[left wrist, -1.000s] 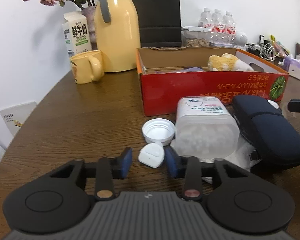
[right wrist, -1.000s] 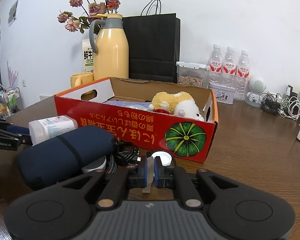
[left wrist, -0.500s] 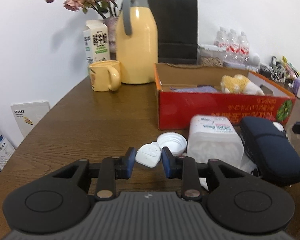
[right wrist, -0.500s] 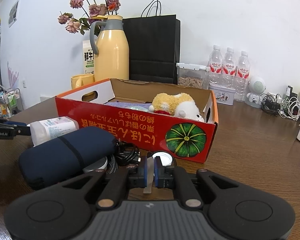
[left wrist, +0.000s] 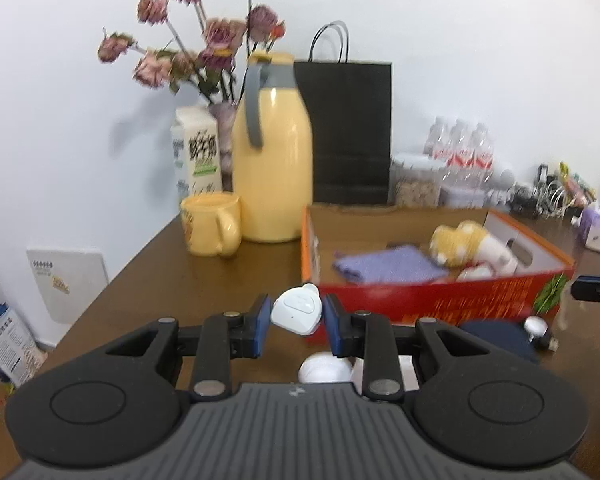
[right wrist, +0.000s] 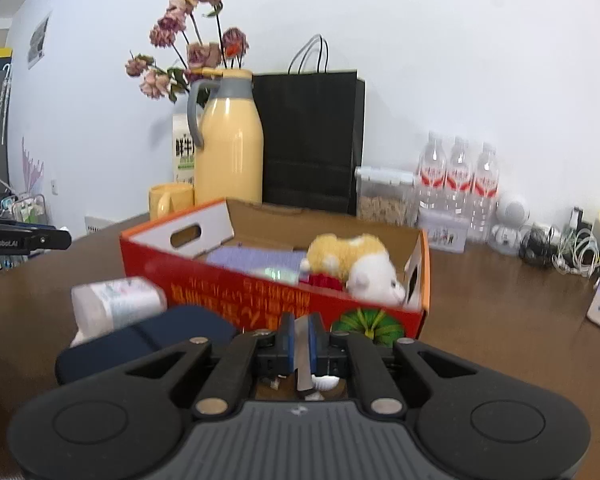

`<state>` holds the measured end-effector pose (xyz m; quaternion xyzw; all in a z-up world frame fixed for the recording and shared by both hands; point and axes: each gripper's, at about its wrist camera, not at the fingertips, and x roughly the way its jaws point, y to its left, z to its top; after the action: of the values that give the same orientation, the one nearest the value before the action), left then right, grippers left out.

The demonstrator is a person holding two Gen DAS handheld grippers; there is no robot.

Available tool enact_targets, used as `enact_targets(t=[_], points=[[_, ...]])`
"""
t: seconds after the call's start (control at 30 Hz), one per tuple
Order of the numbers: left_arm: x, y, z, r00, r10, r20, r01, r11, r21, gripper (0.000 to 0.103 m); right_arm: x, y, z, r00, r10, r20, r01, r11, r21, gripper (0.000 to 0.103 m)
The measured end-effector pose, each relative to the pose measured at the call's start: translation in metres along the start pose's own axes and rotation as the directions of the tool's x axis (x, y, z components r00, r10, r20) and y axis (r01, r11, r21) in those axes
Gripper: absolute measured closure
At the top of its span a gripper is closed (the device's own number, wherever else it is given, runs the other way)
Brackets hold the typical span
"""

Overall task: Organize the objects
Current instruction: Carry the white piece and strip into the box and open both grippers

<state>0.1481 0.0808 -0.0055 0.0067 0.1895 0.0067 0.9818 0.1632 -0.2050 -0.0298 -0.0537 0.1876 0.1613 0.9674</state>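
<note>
White case (left wrist: pixel 298 312) pinched in left fingers (left wrist: pixel 263 312), airborne; right fingers (right wrist: pixel 288 338), right view only, clamping thin strip (right wrist: pixel 302 356).

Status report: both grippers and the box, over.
Left gripper shut on small white case, lifted near red box. Right gripper shut on thin strip. Box open; plush toy, purple cloth inside.

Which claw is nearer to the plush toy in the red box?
Right, as far as these views show. The right claw sits just outside the red box near the plush toy. The left claw holds a white case by the box's opposite end.
</note>
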Motion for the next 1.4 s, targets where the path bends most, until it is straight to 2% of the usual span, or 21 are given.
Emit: enact_targets(t=[0.27, 0.53, 0.77, 0.97, 1.17, 1.37, 1.4], points=[[0.01, -0.026, 0.034, 0.995, -0.046, 0.088, 0.048, 0.999, -0.024, 0.074, 0.005, -0.002, 0.034, 0.996, -0.011, 0.088, 0.012, 1.0, -0.013, 0.097], [0.038, -0.049, 0.054, 0.995, -0.05, 0.086, 0.054, 0.998, -0.043, 0.074, 0.029, -0.011, 0.06, 0.992, -0.04, 0.119, 0.037, 0.999, 0.026, 0.097], [0.073, -0.058, 0.059, 0.999, -0.014, 0.05, 0.018, 0.997, -0.069, 0.073, 0.063, -0.023, 0.064, 0.994, -0.066, 0.089, 0.06, 0.996, 0.07, 0.097], [0.105, -0.061, 0.058, 0.999, 0.032, -0.003, -0.032, 0.995, -0.093, 0.074, 0.089, -0.034, 0.051, 0.995, -0.096, 0.034, 0.092, 0.99, 0.11, 0.097], [0.122, -0.062, 0.049, 0.998, 0.026, -0.059, -0.031, 0.996, -0.082, 0.074, 0.099, -0.04, 0.042, 0.995, -0.102, -0.011, 0.103, 0.986, 0.132, 0.097], [0.122, -0.066, 0.046, 0.998, 0.008, -0.062, -0.012, 0.998, -0.063, 0.073, 0.101, -0.037, 0.038, 0.994, -0.105, -0.028, 0.108, 0.986, 0.124, 0.097], [0.121, -0.067, 0.046, 0.998, 0.007, -0.059, -0.01, 0.998, -0.059, 0.071, 0.101, -0.037, 0.038, 0.994, -0.104, -0.031, 0.107, 0.986, 0.126, 0.094]])
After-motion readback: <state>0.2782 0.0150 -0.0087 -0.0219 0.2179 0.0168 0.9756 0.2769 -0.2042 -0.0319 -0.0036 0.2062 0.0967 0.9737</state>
